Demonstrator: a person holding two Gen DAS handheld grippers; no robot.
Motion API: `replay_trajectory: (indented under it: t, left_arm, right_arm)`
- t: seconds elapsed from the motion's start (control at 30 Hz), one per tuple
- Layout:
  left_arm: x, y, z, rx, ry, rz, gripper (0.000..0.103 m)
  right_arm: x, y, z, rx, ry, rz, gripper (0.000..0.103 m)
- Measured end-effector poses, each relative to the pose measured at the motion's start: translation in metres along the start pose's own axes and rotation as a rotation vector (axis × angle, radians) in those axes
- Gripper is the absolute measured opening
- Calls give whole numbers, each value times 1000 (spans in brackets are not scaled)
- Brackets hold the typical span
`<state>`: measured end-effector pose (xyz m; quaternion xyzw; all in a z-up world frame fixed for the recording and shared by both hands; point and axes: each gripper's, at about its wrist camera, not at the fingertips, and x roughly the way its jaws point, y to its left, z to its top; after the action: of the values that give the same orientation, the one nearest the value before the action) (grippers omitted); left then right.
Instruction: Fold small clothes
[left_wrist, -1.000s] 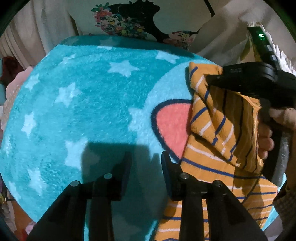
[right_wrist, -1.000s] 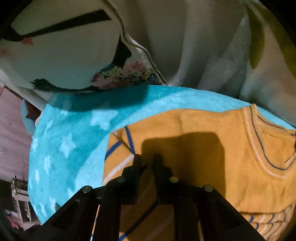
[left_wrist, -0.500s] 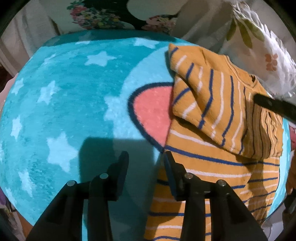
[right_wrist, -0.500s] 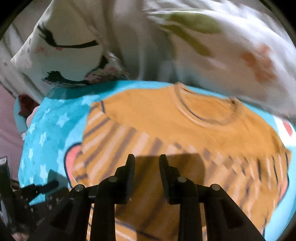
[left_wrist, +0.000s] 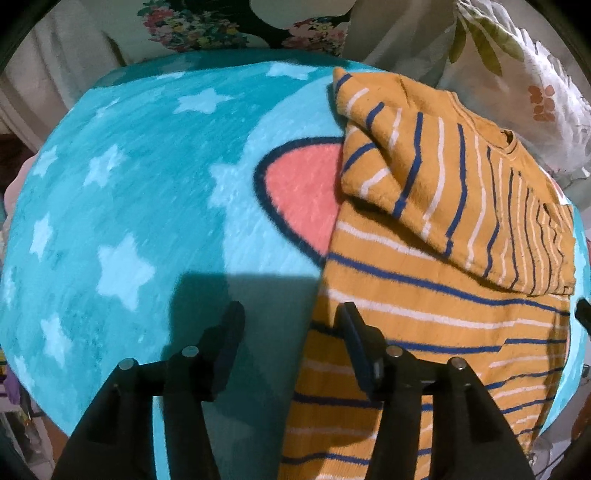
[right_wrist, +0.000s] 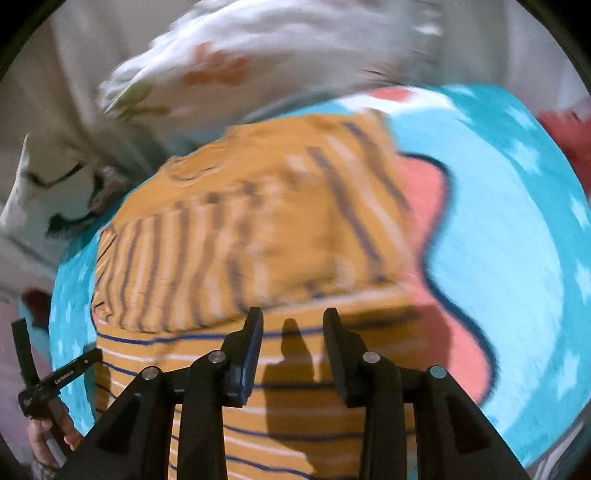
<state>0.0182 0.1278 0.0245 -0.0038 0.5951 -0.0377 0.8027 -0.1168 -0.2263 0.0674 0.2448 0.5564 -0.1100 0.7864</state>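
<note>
An orange sweater with blue and white stripes (left_wrist: 436, 280) lies flat on a turquoise star blanket (left_wrist: 122, 206). Its sleeve (left_wrist: 424, 177) is folded across the chest. My left gripper (left_wrist: 291, 325) is open and empty, hovering over the sweater's left edge. In the right wrist view the sweater (right_wrist: 258, 236) is blurred by motion. My right gripper (right_wrist: 293, 328) is open and empty above the sweater's lower body. The left gripper also shows in the right wrist view (right_wrist: 59, 380) at the lower left.
White pillows with floral and black prints (left_wrist: 240, 26) lie behind the blanket. A floral white quilt (left_wrist: 532, 92) is bunched at the back right. A pink shape (left_wrist: 303, 192) is printed on the blanket beside the sweater.
My right gripper let go of the sleeve, which now lies folded across the chest, and drew back to the right. Both grippers opened wider. My left gripper shifted slightly.
</note>
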Motion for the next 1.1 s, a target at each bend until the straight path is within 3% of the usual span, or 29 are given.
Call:
replay_trajectory:
  t: [0.13,0.3,0.53,1.1]
  left_arm:
    - [-3,-2,-16,-19,5,25,57]
    - [-7,-4,-37,-63,-6,56,64]
    - [-14,0,-70,-147,-14,75,77]
    - [-30,5,-133,-244,-36,114,98]
  right_arm:
    - [-14,-50,-20,87,-5,-2,44]
    - [-19,-80,-40,102,21,-30,44]
    - [-30,-73,-57,-50,12,-125,55]
    - [-17,-78,-69,-178,59,-166,63]
